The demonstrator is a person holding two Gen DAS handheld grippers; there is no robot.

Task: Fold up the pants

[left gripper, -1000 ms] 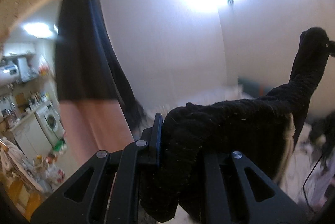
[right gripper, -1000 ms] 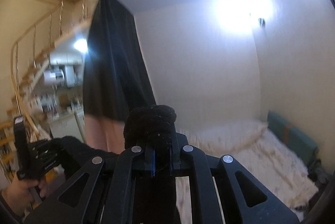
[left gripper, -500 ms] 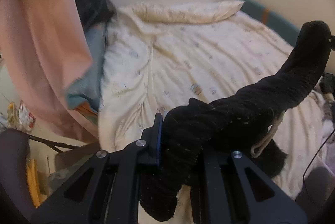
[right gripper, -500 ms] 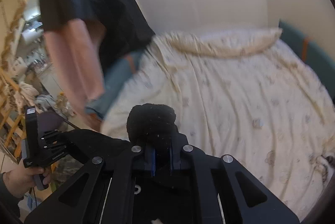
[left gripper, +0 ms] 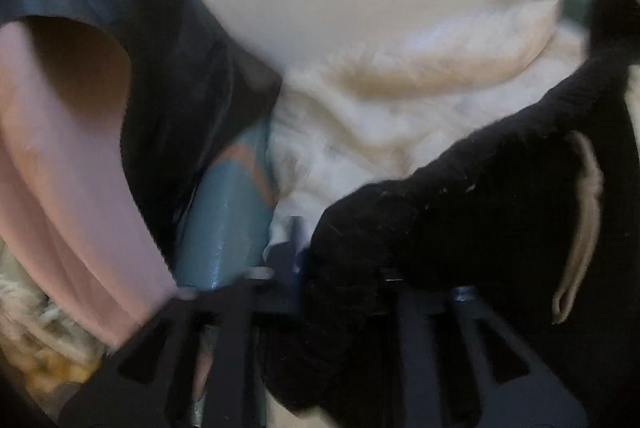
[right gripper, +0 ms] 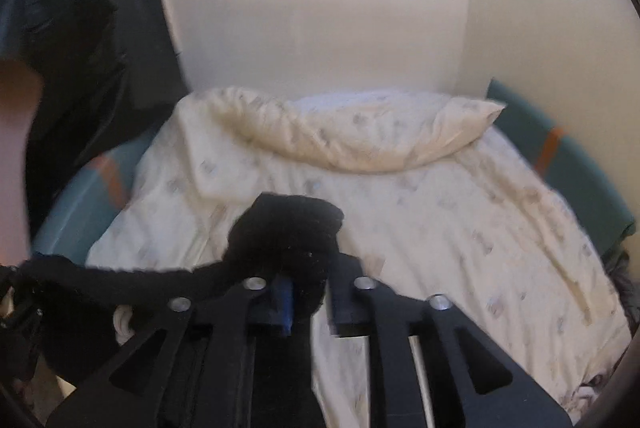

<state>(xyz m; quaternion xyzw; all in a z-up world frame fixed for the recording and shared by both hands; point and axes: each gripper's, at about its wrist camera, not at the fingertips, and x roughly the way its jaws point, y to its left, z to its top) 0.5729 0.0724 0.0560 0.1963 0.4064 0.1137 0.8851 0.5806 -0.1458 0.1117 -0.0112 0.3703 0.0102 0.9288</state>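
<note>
The black pants (left gripper: 480,207) hang as a thick band between my two grippers, low over the cream bed sheet (right gripper: 440,228). A pale drawstring (left gripper: 584,228) dangles from them. My left gripper (left gripper: 340,252) has its jaws opening; one bunched end of the pants still lies between and over them, hiding the right finger. In the right wrist view the other end of the pants (right gripper: 288,228) sits on my right gripper (right gripper: 310,292). Its jaws are opening too, and sheet shows in the gap beside the cloth. From there the pants stretch left towards the frame edge.
A cream pillow (right gripper: 360,131) lies at the head of the bed against the white wall. The teal mattress edge (right gripper: 580,171) shows on both sides. A dark hanging cloth (left gripper: 180,87) and a pink one (left gripper: 60,167) stand close on the left.
Both grippers came down from up by the wall and lamps to low over the bed, carrying the pants. Both pairs of jaws have spread, the right ones clearly.
</note>
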